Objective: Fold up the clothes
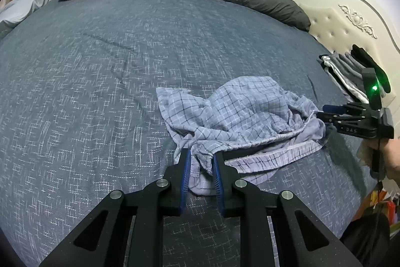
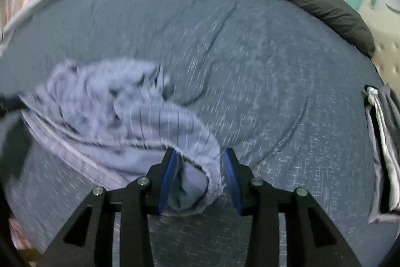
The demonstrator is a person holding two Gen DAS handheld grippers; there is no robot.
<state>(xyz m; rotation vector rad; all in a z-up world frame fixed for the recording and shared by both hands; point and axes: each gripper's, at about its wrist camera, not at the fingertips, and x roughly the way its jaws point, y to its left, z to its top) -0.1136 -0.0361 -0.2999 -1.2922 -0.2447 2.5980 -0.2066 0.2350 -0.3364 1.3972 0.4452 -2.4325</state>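
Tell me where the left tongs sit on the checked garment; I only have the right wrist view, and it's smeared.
Observer: The left tongs pinch a bunched edge at the near end of the checked garment.
Operator: Is the rest lying flat?
Observer: No, it is crumpled in a heap on the blue bedsheet.
Operator: Where do my tongs show from there?
Observer: The right tongs meet the garment's hem at its right end, seen side-on.
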